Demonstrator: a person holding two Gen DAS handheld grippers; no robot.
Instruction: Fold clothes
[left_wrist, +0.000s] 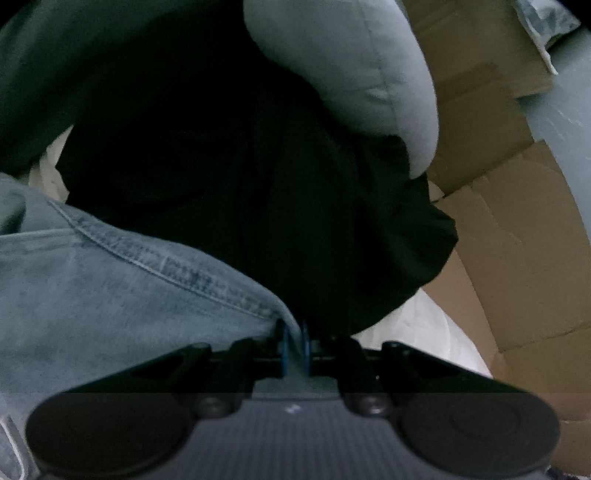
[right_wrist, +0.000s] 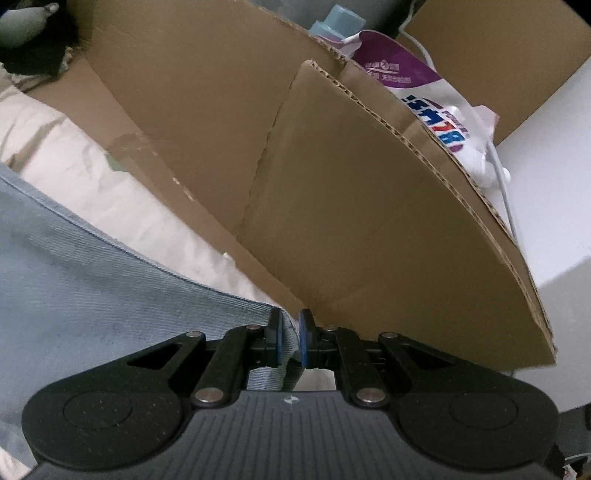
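Between the left gripper's blue pads, a denim edge is pinched; jaws clenched on cloth. Right gripper likewise clamps a denim edge, cloth stretching away leftward. Both ends held, likely carrying or spreading the garment mid-fold; lifted or lying, cannot tell. Next calls for even tension and matched edges. Beyond left: dark garment, grey pillow. Beyond right: cream bedding, cardboard, purple-white bag.
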